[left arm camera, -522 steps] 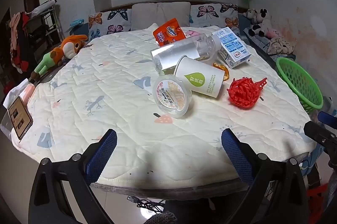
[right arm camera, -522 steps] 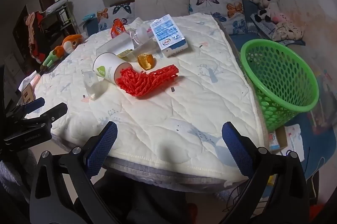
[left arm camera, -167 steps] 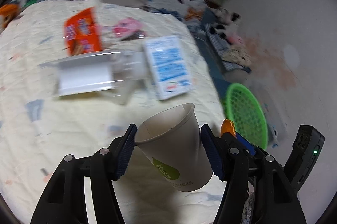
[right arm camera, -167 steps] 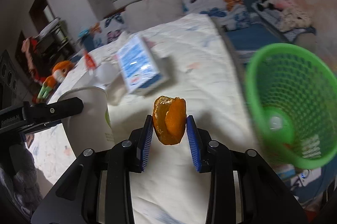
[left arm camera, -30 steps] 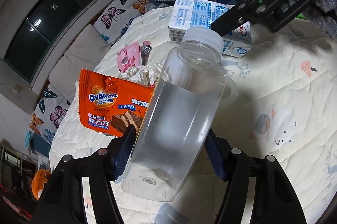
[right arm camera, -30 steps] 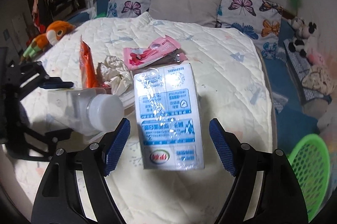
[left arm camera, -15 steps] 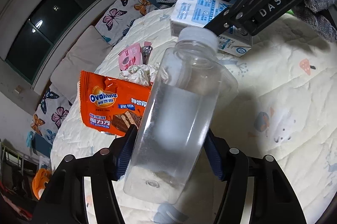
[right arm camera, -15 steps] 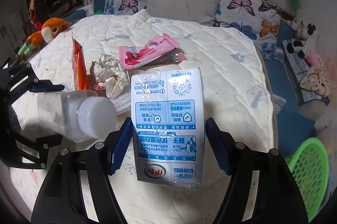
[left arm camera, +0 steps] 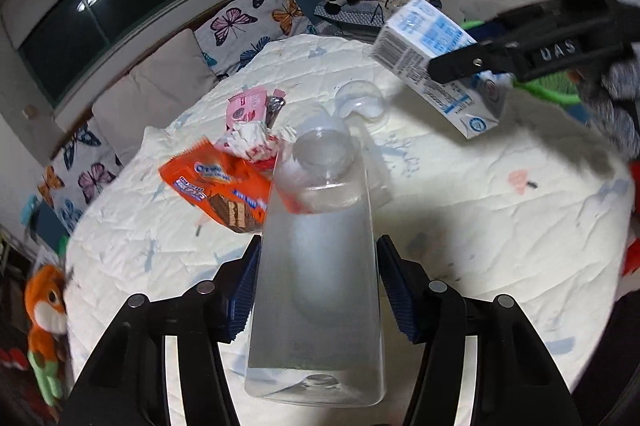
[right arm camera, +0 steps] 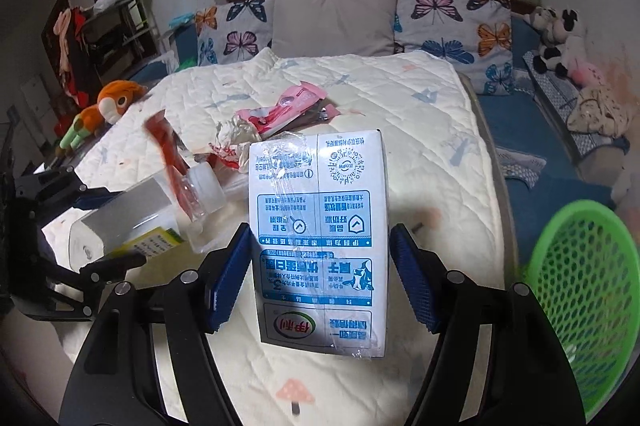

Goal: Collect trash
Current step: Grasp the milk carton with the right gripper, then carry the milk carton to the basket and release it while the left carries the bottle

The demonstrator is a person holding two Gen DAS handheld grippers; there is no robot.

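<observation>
Left hand-held gripper (left arm camera: pixel 316 290) is clamped on the clear bottle (left arm camera: pixel 316 266), right hand-held gripper (right arm camera: pixel 320 266) probably squeezing the milk carton (right arm camera: pixel 320 238). Both ride above the bed (right arm camera: pixel 420 145); carry them level to the green basket (right arm camera: pixel 580 290), right of the carton, and let go only over its mouth.

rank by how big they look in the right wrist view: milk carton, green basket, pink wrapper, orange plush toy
1. milk carton, nearest the camera, so flattered
2. green basket, partly cut off at the edge
3. pink wrapper
4. orange plush toy, close to the wrapper; unsure

My left gripper (left arm camera: pixel 316 290) sits bottom center, clamped on the bottle (left arm camera: pixel 316 286); my right gripper (right arm camera: pixel 322 266) likewise grips the carton (right arm camera: pixel 320 246).
</observation>
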